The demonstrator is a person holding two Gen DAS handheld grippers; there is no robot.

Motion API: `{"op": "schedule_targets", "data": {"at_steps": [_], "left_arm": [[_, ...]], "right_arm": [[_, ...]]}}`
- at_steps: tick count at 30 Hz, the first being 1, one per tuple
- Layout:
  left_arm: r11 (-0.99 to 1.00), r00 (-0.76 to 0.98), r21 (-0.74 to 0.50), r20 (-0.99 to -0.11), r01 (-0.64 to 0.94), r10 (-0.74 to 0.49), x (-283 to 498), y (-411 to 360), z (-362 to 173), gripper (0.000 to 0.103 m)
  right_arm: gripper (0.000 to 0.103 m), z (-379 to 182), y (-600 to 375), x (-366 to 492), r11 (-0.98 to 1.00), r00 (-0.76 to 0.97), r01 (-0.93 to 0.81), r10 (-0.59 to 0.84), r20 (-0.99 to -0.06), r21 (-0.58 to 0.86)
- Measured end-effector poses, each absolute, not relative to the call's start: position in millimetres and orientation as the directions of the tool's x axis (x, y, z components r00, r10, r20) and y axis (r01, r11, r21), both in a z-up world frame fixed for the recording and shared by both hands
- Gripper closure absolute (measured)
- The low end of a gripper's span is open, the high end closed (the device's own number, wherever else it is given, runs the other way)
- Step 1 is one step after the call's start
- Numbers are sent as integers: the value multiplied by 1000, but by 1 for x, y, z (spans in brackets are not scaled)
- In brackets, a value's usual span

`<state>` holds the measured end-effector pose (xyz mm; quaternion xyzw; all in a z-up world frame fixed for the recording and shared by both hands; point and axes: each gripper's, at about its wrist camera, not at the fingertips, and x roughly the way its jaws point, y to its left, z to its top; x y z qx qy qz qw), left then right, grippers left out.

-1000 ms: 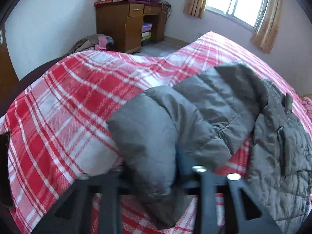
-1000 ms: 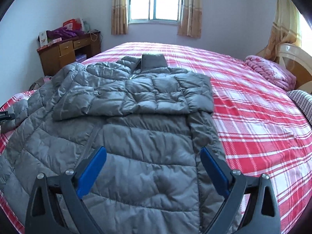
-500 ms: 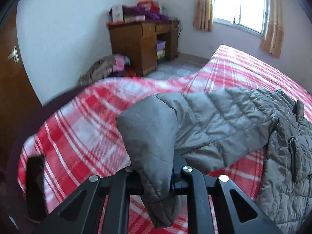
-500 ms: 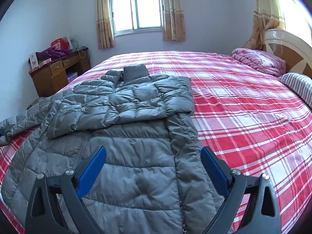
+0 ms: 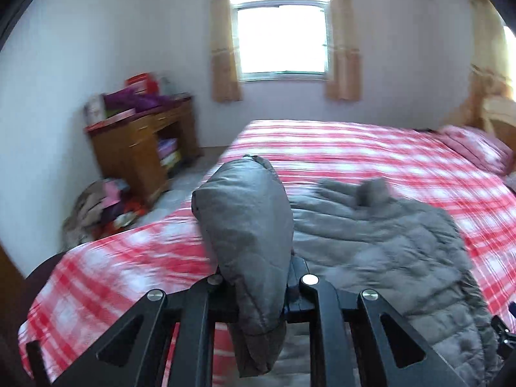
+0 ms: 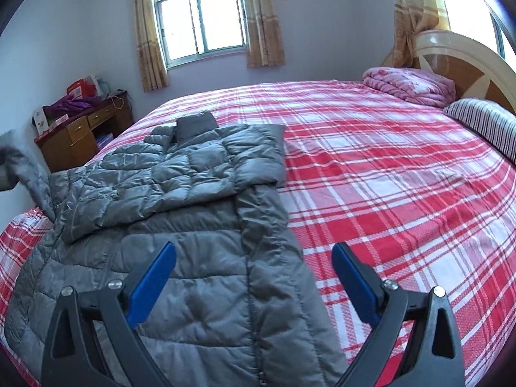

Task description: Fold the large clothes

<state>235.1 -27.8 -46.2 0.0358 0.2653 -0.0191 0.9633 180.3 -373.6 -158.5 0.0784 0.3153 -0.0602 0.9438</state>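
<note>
Jacket [image 6: 193, 225] lies spread on the bed [image 6: 387, 193], one sleeve folded across. Left gripper [image 5: 258, 290] is clamped on the other sleeve [image 5: 248, 225], raised; right gripper [image 6: 254, 277] gapes empty. Risk: slick quilted fabric slipping from the pinch, or dragging the body askew.

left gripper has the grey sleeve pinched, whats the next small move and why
Probably carry the sleeve across onto the jacket body, then release. The other sleeve already lies folded across the chest, and the right gripper hangs open, holding nothing.
</note>
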Motion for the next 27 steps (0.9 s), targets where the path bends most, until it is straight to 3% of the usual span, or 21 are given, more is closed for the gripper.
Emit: {"op": "schedule_targets", "data": {"at_steps": [5, 6, 8, 9, 10, 12, 17, 22, 27], "left_arm": [[976, 824, 77, -552, 202, -127, 236, -110, -72, 87], [970, 821, 90, -554, 225, -139, 234, -124, -76, 81], [956, 814, 141, -565, 257, -135, 229, -149, -81, 53], [954, 821, 156, -556, 256, -130, 224, -156, -81, 29], [952, 840, 166, -526, 256, -134, 217, -158, -81, 19], [950, 864, 184, -485, 254, -137, 211, -152, -77, 18], [967, 867, 184, -494, 178, -66, 222, -112, -86, 15], [955, 824, 295, -532, -36, 196, 253, -56, -129, 14], [926, 701, 326, -614, -192, 362, 278, -3, -179, 14]], "right_arm": [[4, -159, -384, 175, 981, 791, 170, -79, -606, 93], [4, -160, -389, 174, 979, 789, 181, -86, -609, 97], [4, -162, -396, 174, 975, 783, 196, -89, -615, 108], [4, -164, -401, 173, 971, 778, 207, -91, -622, 116], [4, -165, -402, 173, 971, 776, 209, -90, -625, 119], [4, -167, -404, 174, 970, 768, 209, -86, -635, 122], [4, -164, -398, 180, 977, 761, 178, -61, -645, 118], [4, -153, -370, 201, 984, 752, 88, 36, -659, 155], [5, -144, -331, 238, 976, 721, -30, 172, -671, 217]]}}
